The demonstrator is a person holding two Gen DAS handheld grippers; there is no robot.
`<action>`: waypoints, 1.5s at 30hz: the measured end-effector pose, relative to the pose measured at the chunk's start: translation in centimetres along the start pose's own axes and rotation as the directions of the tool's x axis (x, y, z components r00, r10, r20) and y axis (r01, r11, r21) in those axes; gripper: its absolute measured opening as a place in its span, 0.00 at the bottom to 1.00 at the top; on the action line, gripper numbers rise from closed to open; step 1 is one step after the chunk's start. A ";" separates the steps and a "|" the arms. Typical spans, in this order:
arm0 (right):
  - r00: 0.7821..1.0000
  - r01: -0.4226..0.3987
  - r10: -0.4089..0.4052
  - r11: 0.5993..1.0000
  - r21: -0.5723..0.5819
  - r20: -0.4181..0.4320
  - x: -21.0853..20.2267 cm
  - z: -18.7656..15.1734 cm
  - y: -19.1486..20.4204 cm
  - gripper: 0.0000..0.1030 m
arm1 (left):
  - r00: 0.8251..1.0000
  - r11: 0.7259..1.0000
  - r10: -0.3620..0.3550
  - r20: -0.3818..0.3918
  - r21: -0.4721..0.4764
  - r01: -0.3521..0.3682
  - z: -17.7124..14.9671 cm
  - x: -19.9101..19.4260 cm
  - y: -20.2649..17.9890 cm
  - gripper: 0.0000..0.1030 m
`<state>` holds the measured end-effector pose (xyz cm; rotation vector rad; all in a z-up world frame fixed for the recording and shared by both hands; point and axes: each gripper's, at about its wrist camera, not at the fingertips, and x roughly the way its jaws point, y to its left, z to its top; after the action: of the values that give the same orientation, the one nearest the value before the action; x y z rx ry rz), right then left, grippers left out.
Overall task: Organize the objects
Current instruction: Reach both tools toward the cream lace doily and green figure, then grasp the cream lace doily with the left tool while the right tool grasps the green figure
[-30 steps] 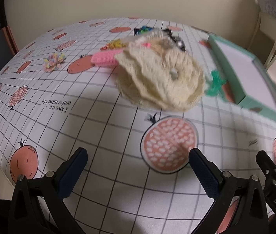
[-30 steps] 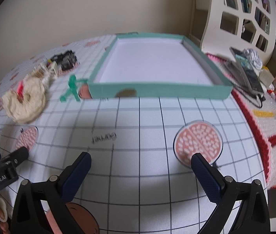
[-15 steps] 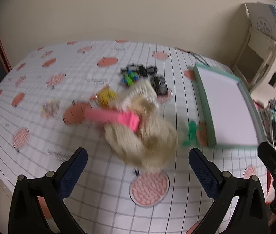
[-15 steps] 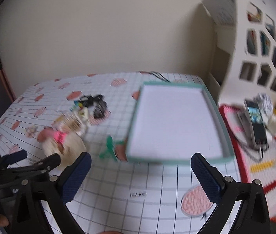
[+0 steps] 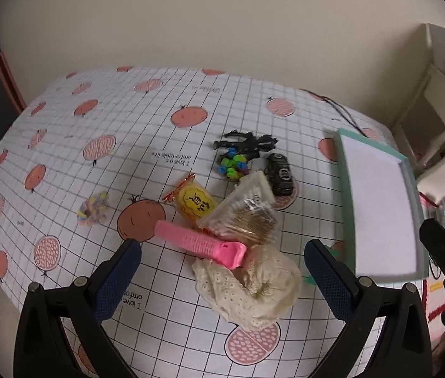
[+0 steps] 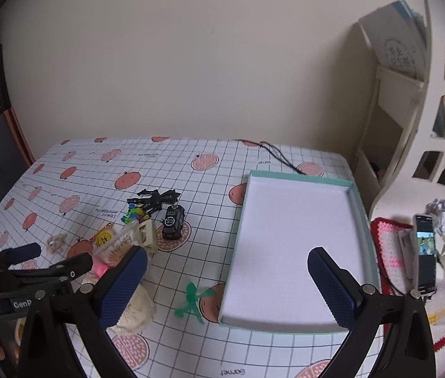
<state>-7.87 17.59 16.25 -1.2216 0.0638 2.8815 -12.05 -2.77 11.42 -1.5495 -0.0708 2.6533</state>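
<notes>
Both grippers have been lifted higher — the left gripper [image 5: 222,271] and right gripper [image 6: 227,283] are wide open, nothing held. The cream lace cloth [image 5: 247,289] lies below the left one, the white tray with green walls [image 6: 295,239] is still empty — sorting is barely begun.

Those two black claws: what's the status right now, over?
Left gripper open, empty, above cream lace scrunchie. Right gripper open, empty. Shallow mint-green cardboard tray empty. Nothing blocking.

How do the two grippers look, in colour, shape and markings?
Both are alike: the left gripper and the right gripper have black angular plastic frames with silver screws and dark blue, textured, wedge-shaped pads. The left one's side bears white lettering, partly readable "GenR".
</notes>
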 end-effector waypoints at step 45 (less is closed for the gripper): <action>0.911 -0.073 0.068 0.997 0.005 -0.406 11.6 -4.8 2.5 0.37 | 0.961 0.995 -0.076 -0.264 -0.076 0.058 -3.0 6.9 1.3 0.66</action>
<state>-12.56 14.79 4.66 -1.8364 0.0975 2.6306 -12.91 -3.50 3.89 -1.8747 -0.1962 2.3892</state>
